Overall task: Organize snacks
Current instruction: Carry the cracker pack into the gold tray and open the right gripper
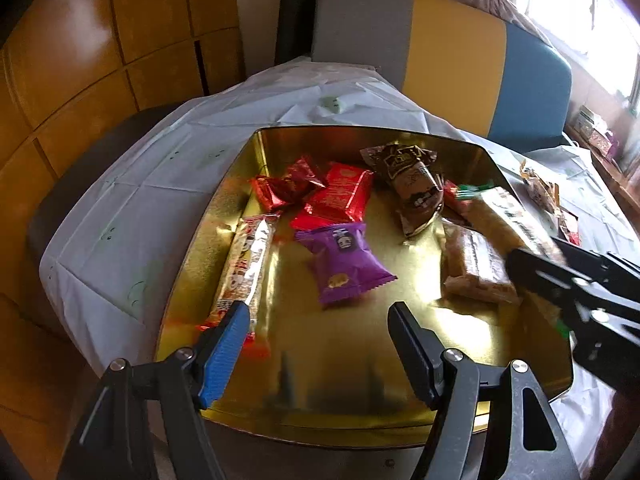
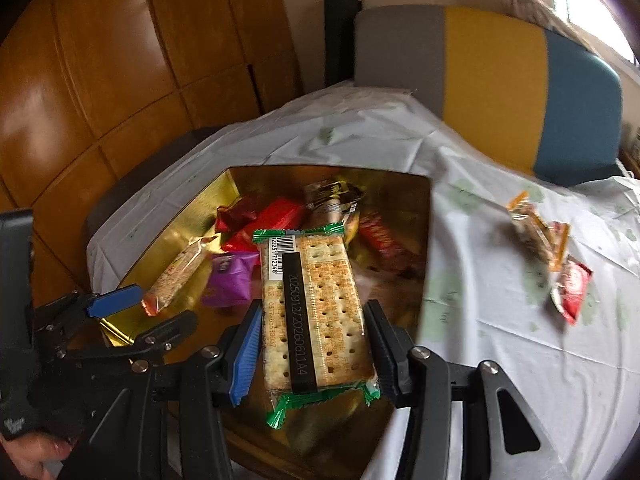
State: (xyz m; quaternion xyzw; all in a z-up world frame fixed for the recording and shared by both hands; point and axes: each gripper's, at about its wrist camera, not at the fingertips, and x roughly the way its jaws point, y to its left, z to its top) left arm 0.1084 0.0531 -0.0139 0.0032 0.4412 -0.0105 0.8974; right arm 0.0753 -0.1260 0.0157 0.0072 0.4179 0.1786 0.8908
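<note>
Cracker pack (image 2: pixel 316 312) clamped between right tongs (image 2: pixel 314 356), over gold tray (image 2: pixel 180 220)

L claw (image 1: pixel 320 344) agape, R claw (image 2: pixel 312 356) clamped.

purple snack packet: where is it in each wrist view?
Left wrist: purple snack packet lies mid-frame on the gold tray, ahead of the open left gripper.
Right wrist: purple snack packet sits left of centre, partly hidden by the cracker pack in the right gripper.
Shared landmark: the gold tray.
</note>
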